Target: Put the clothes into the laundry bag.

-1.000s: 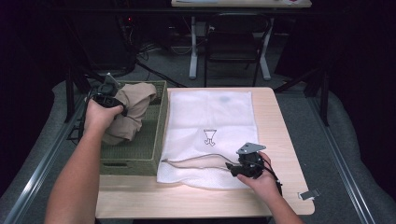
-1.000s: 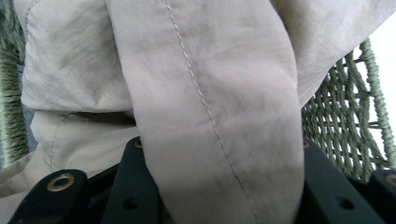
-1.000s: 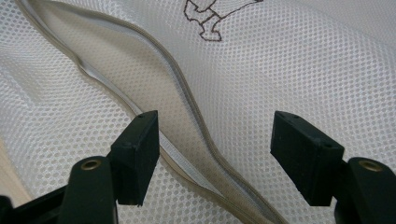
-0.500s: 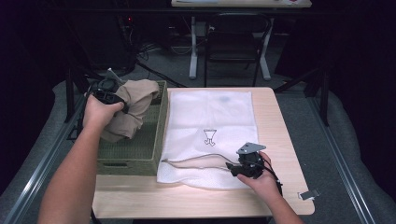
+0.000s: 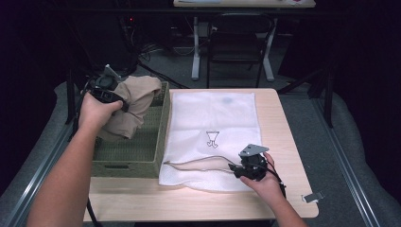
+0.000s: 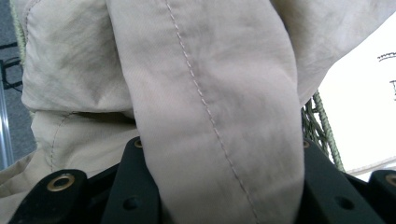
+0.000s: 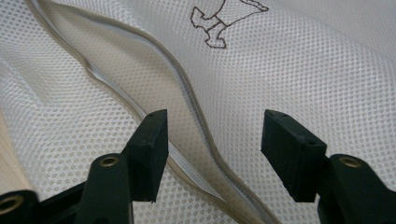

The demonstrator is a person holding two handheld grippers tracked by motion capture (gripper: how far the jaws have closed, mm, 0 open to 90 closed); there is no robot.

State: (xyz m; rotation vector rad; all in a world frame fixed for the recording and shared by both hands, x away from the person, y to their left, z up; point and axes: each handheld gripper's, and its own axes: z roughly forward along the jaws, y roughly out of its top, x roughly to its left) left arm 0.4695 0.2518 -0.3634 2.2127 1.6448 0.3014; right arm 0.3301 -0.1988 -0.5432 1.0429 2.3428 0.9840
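Observation:
A beige garment hangs over the green woven basket at the table's left. My left gripper is shut on a thick fold of it; in the left gripper view that fold fills the space between the jaws. A white mesh bag with a small printed mark lies flat in the middle of the table. My right gripper rests at its near edge. Its jaws stand apart over the bag's open zipper mouth and have just been closing, pressing on nothing.
The basket stands against the bag's left edge. Bare wood runs along the table's front edge and right side. A chair and another table stand beyond the far edge. A small clip lies off the front right corner.
My left hand has lifted the beige garment a little higher above the basket. The right hand has stayed at the bag's near edge.

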